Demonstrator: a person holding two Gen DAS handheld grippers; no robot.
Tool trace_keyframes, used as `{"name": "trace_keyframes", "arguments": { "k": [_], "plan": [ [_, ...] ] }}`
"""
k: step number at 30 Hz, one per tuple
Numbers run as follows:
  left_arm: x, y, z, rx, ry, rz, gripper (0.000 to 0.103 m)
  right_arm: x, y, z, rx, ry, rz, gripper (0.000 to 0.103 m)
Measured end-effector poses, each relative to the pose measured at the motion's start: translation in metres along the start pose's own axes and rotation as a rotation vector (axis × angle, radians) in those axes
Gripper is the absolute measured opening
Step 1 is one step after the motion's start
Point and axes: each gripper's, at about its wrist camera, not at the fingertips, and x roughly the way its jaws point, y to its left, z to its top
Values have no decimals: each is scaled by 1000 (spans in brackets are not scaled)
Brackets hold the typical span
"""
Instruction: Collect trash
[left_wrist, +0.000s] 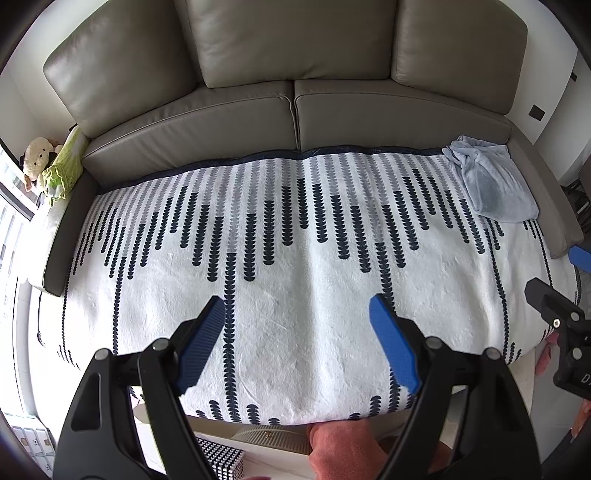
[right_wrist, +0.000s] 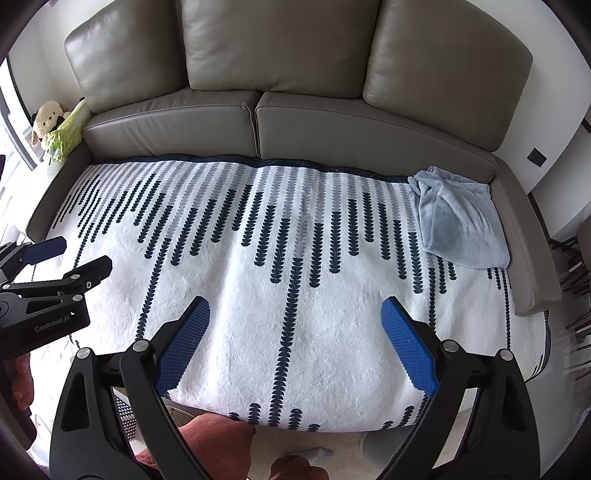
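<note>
Here, the left gripper (left_wrist: 297, 339) and right gripper (right_wrist: 295, 343) hover with jaws spread wide and empty above a white throw blanket (left_wrist: 295, 295) patterned with navy leaf stripes, draped over a grey leather sofa (left_wrist: 236, 125). No trash can be made out. At two o'clock lies a crumpled light-blue towel (left_wrist: 491, 181); at ten o'clock, a plush toy (left_wrist: 38, 155) sits beside the armrest.

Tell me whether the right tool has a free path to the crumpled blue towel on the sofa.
Probably yes. The right tool is open and empty, and only bare patterned blanket lies between it and the blue towel.
</note>
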Motion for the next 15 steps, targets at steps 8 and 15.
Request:
{"name": "trace_keyframes", "arguments": {
  "k": [8, 15],
  "plan": [
    [-1, 0, 2, -2, -3, -6, 80, 0, 0, 0, 1, 0, 0, 91],
    [-1, 0, 2, -3, -4, -5, 80, 0, -1, 0, -1, 0, 1, 91]
  ]
}}
